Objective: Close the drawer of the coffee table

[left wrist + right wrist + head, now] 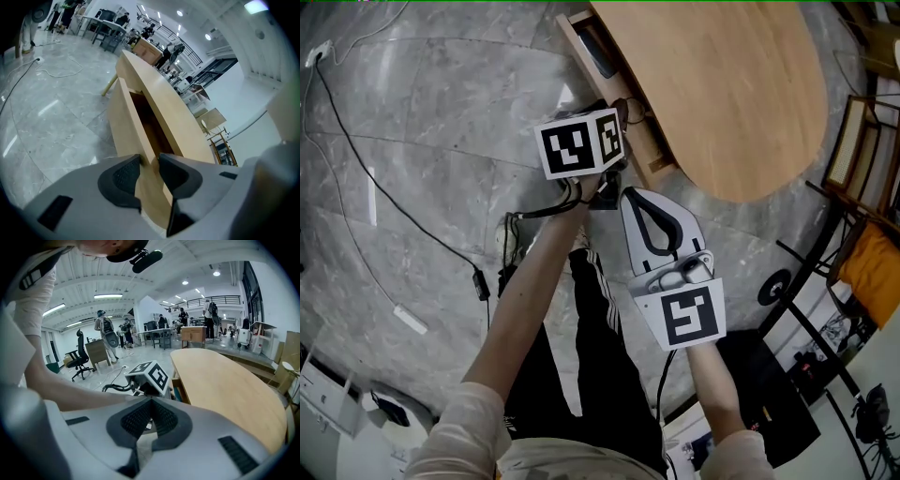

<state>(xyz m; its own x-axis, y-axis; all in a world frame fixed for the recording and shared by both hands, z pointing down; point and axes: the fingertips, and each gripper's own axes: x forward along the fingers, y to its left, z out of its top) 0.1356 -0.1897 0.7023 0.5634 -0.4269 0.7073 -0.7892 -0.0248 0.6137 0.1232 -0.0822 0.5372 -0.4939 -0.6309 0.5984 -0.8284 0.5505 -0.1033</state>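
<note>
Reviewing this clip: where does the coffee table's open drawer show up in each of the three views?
Head view: drawer at top centre, jutting from the left edge of the tabletop.
Left gripper view: drawer at centre, running from the bottom upward, its dark opening visible.
Right gripper view: only a sliver of the drawer at centre, under the tabletop's left edge.
Shared landmark: the light wooden tabletop, beside the drawer in all three.

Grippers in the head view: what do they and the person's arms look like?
The left claw and right claw are pale grey shells with black ribbed pads. Each carries a white cube with black square markers: left cube, right cube. Black cables loop from the left one. The person wears cream sleeves and black trousers with white stripes.
</note>
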